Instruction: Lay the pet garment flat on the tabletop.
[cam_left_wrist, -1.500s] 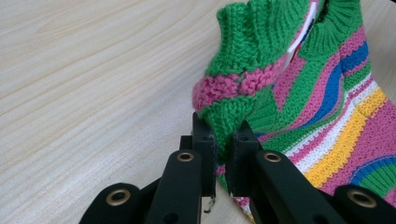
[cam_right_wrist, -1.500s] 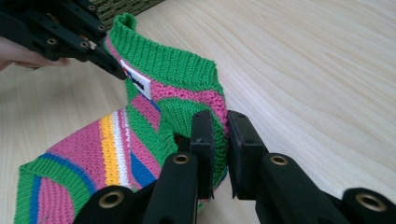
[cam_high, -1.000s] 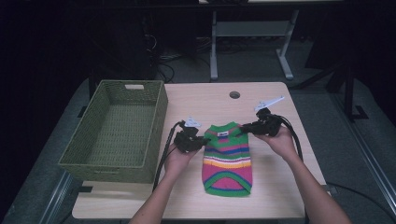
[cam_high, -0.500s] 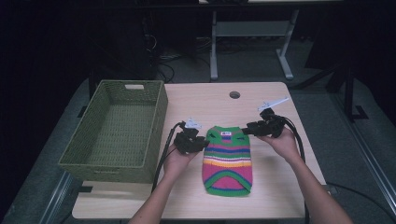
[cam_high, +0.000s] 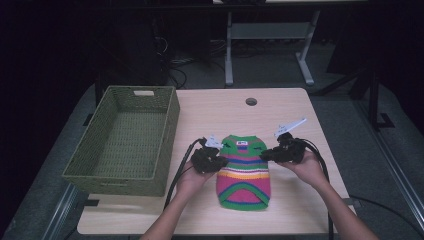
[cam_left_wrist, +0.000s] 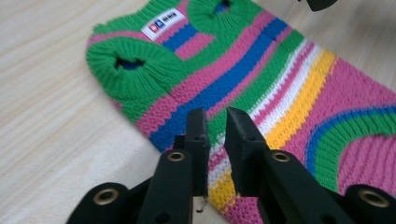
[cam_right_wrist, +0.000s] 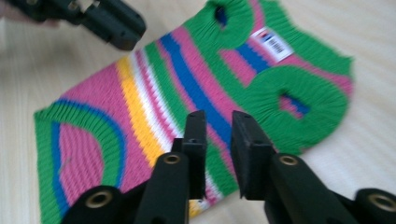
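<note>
My striped knit sweater (cam_high: 243, 171) lies flat on the wooden table (cam_high: 280, 107), a little below and right of the middle of the high view, its green neck end with a white label toward the top of the frame and its rounded green hem toward the bottom. My left gripper (cam_high: 216, 161) sits at the sweater's left edge and my right gripper (cam_high: 265, 153) at its right edge, each held in one of my hands, forearms coming up from the bottom of the frame. In the left gripper view, my left gripper (cam_left_wrist: 217, 135) has its jaws set to a narrow gap with nothing between them, over the blue, green and white stripes near the edge of the knit. In the right gripper view, my right gripper (cam_right_wrist: 219, 135) shows the same narrow, empty gap above the blue and green bands, with the other gripper in the upper left corner. A green woven basket (cam_high: 170, 131) stands at the left of the table, beside my left hand (cam_high: 192, 179).
</note>
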